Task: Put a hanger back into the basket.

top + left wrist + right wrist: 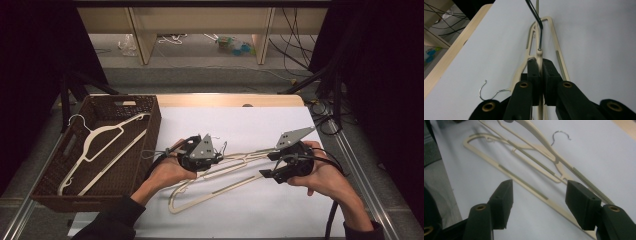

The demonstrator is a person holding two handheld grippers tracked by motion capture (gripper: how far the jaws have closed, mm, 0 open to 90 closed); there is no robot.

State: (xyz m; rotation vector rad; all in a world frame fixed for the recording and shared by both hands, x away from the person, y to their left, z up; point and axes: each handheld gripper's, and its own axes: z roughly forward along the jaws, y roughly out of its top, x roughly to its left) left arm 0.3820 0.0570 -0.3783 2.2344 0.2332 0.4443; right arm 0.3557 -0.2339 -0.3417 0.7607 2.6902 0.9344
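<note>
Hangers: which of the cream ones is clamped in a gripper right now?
The upper hanger on the white table, pinched near its neck by the left gripper. Another lies flat under it; a third rests in the brown basket.

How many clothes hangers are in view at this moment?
3. One hanger in the basket lies in the brown basket; the held hanger is clamped in the left gripper; another hanger on the table lies beneath. More may be hidden.
</note>
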